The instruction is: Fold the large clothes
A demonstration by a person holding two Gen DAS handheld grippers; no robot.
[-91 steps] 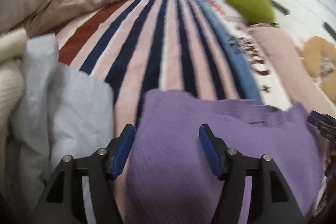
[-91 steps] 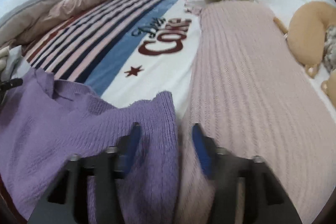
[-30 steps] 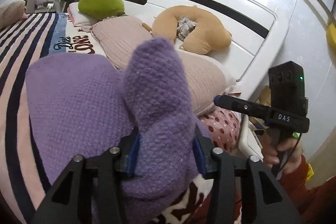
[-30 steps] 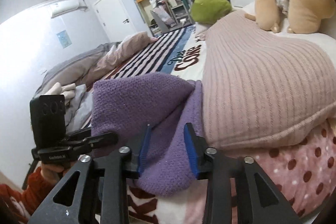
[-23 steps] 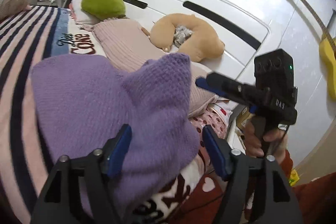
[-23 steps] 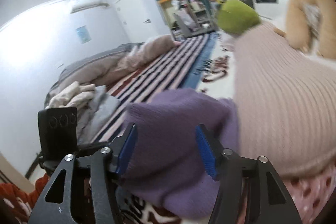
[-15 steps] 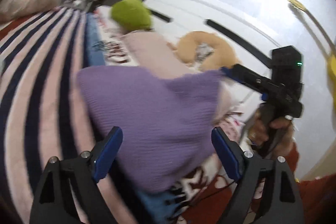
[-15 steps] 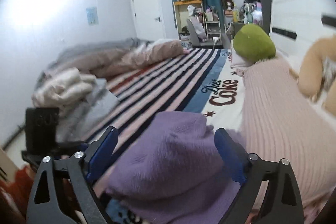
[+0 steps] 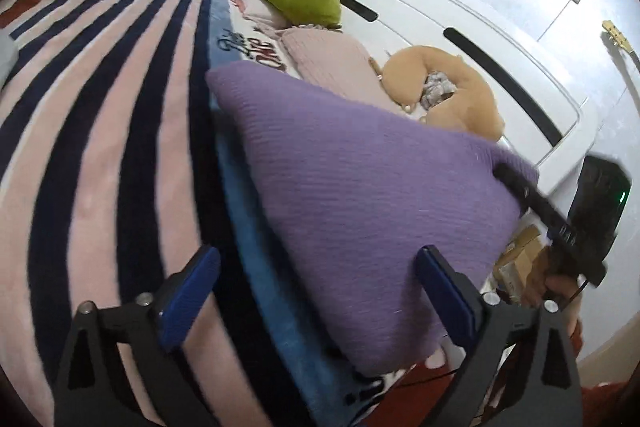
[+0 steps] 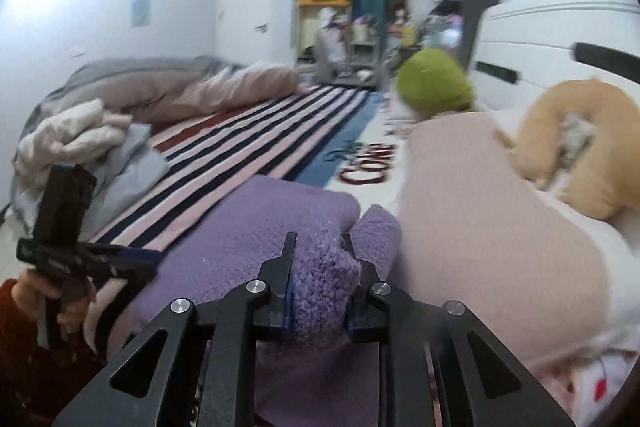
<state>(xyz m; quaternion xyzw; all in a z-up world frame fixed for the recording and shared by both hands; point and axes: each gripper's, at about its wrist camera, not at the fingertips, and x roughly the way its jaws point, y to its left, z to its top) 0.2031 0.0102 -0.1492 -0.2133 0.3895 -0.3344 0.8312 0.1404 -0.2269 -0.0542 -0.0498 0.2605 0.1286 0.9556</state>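
Note:
A purple knit sweater (image 9: pixel 360 187) lies folded into a thick bundle on the striped blanket (image 9: pixel 100 107). My left gripper (image 9: pixel 318 257) is open, its jaws still opening wide, and the sweater's near edge lies between them untouched. My right gripper (image 10: pixel 318 241) is closing, and its pads press on a bunched fold of the purple sweater (image 10: pixel 260 227). In the left wrist view the right gripper (image 9: pixel 500 171) bites the sweater's far corner. The left gripper (image 10: pixel 152 265) shows at the sweater's left side in the right wrist view, held by a hand in a red sleeve.
A pink knit garment (image 10: pixel 480 207) lies just right of the sweater. Behind it are a tan neck pillow (image 10: pixel 580 155), a green cushion (image 10: pixel 436 87) and the white headboard (image 9: pixel 460 27). Cream and grey clothes (image 10: pixel 80 139) are piled at the left.
The left jaws spread wide and let go of the purple sweater. The right jaws opened, then closed again on a fold of it. Both hands swung sideways.

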